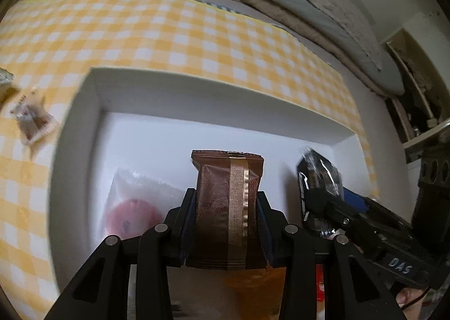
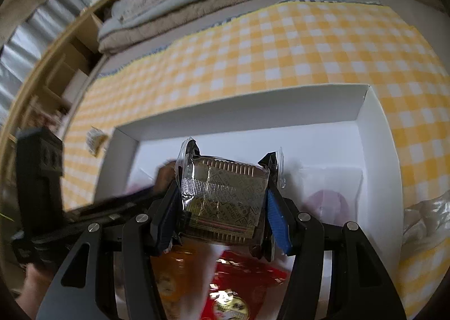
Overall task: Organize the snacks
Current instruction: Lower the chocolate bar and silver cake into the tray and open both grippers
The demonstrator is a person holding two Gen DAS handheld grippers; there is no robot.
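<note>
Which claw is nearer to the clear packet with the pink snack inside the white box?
Left. The left claw hangs right beside the clear packet; the right claw is further over, past the brown packet.

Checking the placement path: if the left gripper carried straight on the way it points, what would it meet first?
Probably the bare white floor of the white box. The left gripper, shut on the brown snack packet, points down into it, just right of the clear-wrapped pink snack. Depth is hard to judge.
</note>
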